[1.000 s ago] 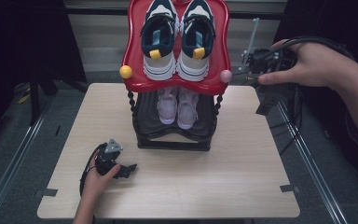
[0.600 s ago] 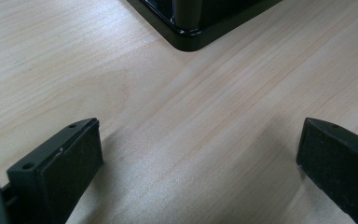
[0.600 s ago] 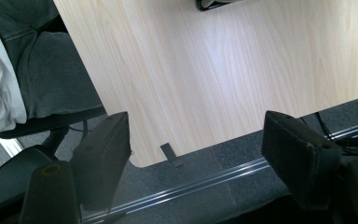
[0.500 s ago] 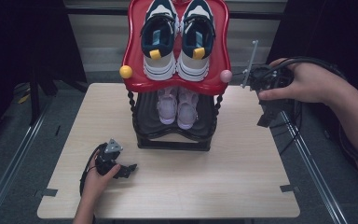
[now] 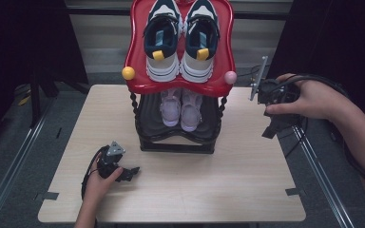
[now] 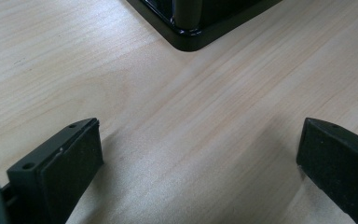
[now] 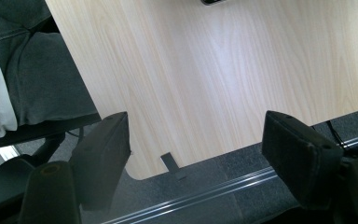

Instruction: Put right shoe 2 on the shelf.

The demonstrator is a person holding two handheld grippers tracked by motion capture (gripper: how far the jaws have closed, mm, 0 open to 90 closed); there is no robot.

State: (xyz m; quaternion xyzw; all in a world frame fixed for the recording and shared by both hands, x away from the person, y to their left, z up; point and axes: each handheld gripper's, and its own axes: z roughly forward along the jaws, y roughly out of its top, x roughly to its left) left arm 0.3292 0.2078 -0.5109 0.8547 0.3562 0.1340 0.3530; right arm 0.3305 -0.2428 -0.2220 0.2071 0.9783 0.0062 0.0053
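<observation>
Shoes are the likely object of the work: a navy-and-white pair (image 5: 181, 40) sits on the red top tray (image 5: 134, 78) of a two-tier rack, toes away from the person, and a pale lilac pair (image 5: 180, 107) is tucked on the black lower shelf (image 5: 147, 121), partly hidden by the tray. The right claw (image 5: 271, 130) is held at the tabletop's (image 5: 218, 185) right edge, well apart from the rack, its jaws spread wide with nothing between them. The left claw (image 5: 132, 172) rests on the tabletop near the rack's front left corner, likewise wide open and empty.

A reach toward the rack is judged to be the step in hand. The right claw is best brought in level with the chosen shoe, and the jaws are best closed across a heel or collar. The pink knob (image 5: 230, 77) and the twisted post should be cleared.
</observation>
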